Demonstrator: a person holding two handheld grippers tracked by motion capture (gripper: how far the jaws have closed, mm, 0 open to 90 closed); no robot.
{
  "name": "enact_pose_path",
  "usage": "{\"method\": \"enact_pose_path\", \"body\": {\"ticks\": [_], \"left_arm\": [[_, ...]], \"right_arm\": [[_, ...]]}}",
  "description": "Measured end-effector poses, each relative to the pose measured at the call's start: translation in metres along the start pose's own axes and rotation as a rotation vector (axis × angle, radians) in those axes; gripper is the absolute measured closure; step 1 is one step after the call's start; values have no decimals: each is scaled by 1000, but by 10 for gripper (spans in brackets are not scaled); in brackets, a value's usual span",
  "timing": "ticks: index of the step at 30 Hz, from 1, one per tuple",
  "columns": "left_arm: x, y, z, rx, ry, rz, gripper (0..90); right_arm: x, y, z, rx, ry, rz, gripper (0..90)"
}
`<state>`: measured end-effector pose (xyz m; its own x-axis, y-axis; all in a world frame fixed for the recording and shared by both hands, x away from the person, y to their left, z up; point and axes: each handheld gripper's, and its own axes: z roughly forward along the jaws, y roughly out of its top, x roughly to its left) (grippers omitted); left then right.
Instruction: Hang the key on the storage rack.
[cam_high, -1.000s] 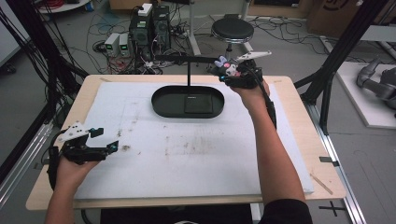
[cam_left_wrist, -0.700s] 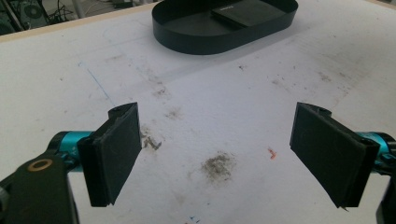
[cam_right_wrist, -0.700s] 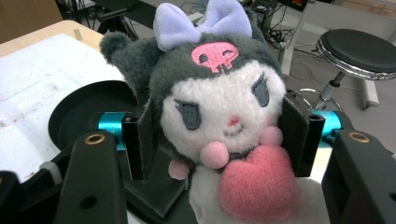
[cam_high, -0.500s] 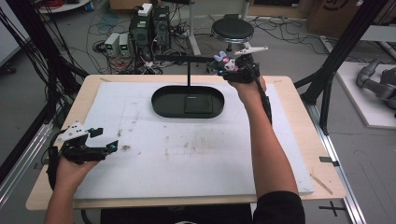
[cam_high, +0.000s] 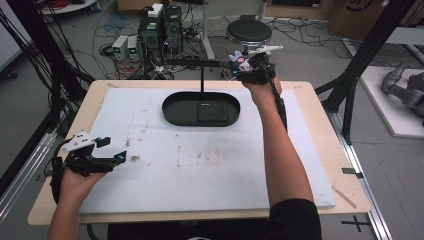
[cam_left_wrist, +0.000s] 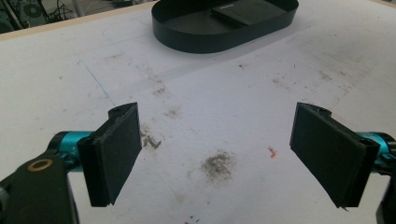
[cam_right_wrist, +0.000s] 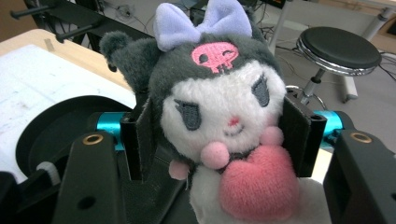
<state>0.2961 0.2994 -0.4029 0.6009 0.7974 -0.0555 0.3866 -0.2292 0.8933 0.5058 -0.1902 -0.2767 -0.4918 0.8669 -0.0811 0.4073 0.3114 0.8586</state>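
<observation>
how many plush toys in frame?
1. The plush toy sits clamped between the right gripper fingers, held above the table's far edge, just right of the black tray. No others visible.

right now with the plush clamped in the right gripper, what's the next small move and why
Probably carry the plush toy a little further left toward the horizontal bar of the black stand. The right gripper holds it raised near the bar's end, above the table's far edge, its jaws pressed on both sides of the head. The left gripper sits open and idle over the white mat, so it can stay.
</observation>
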Motion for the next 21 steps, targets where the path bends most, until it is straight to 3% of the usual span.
{"method": "enact_pose_path", "body": {"ticks": [11, 21], "left_arm": [[-2, 0, 3, 7, -9, 2, 166], [-3, 0, 4, 14, -11, 4, 166]], "right_arm": [[-6, -3, 1, 25, -34, 11, 342], [-11, -4, -4, 24, -68, 27, 219]]}}
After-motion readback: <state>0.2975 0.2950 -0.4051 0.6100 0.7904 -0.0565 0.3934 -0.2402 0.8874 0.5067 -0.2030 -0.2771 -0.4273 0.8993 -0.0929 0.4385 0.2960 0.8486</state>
